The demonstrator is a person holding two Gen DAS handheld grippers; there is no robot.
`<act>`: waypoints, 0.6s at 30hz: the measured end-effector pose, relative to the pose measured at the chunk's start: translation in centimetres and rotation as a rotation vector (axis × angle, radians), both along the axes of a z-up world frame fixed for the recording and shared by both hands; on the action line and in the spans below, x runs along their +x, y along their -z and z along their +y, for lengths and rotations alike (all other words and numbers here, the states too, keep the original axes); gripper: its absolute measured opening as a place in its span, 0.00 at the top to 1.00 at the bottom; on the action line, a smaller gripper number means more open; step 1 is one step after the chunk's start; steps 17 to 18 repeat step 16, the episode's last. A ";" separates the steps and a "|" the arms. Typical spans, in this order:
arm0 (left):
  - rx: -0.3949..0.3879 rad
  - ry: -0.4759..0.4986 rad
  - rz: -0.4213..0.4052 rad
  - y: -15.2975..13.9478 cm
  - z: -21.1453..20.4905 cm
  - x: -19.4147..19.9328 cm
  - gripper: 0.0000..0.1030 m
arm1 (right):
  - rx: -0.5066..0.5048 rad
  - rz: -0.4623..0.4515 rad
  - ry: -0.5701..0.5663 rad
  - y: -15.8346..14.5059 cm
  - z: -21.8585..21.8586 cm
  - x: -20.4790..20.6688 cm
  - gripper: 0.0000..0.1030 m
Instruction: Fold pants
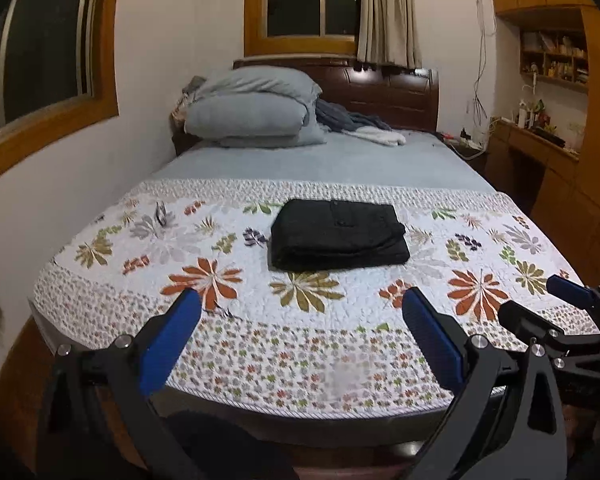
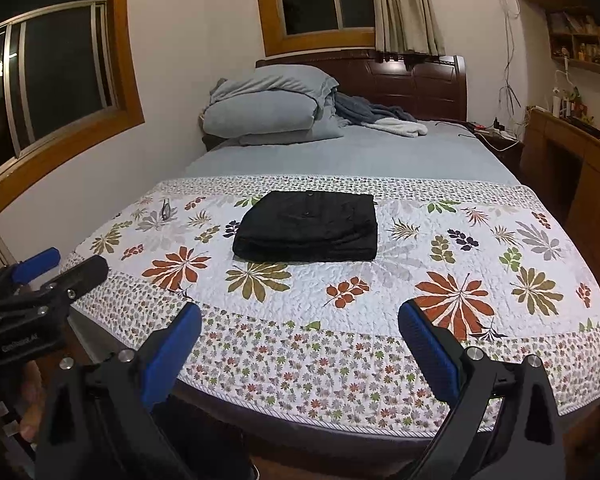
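Note:
Black pants (image 1: 338, 234) (image 2: 308, 227) lie folded into a flat rectangle on the floral quilt (image 1: 236, 320) (image 2: 400, 264), near the middle of the bed. My left gripper (image 1: 302, 304) hangs open over the foot of the bed, well short of the pants, blue pads spread wide with nothing between them. My right gripper (image 2: 300, 318) is open too, equally far back and empty. The right gripper (image 1: 540, 300) also shows at the right edge of the left wrist view; the left gripper (image 2: 66, 262) shows at the left edge of the right wrist view.
Grey pillows (image 1: 252, 110) and a rumpled blanket (image 1: 352, 120) are piled by the dark wooden headboard (image 1: 396, 88). A wall with windows runs along the bed's left side. Wooden shelves and a desk (image 1: 540, 140) stand to the right. A hand (image 2: 4, 404) holds the left gripper.

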State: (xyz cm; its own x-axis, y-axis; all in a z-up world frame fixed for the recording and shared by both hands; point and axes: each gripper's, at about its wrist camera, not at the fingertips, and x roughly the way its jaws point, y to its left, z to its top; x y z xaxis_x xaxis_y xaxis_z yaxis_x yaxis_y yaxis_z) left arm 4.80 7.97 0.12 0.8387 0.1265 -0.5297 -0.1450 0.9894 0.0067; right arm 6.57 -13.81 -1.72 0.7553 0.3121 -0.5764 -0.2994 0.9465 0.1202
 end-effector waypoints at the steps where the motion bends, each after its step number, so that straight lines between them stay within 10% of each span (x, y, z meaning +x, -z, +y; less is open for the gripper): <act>1: 0.002 -0.004 -0.005 -0.1 0.0 0.0 0.03 | 0.001 -0.001 0.001 0.0 -0.1 0.0 0.04; 18: 0.002 -0.014 -0.001 -0.9 0.2 -0.5 0.03 | 0.004 -0.022 0.010 -0.8 -0.4 -0.7 0.04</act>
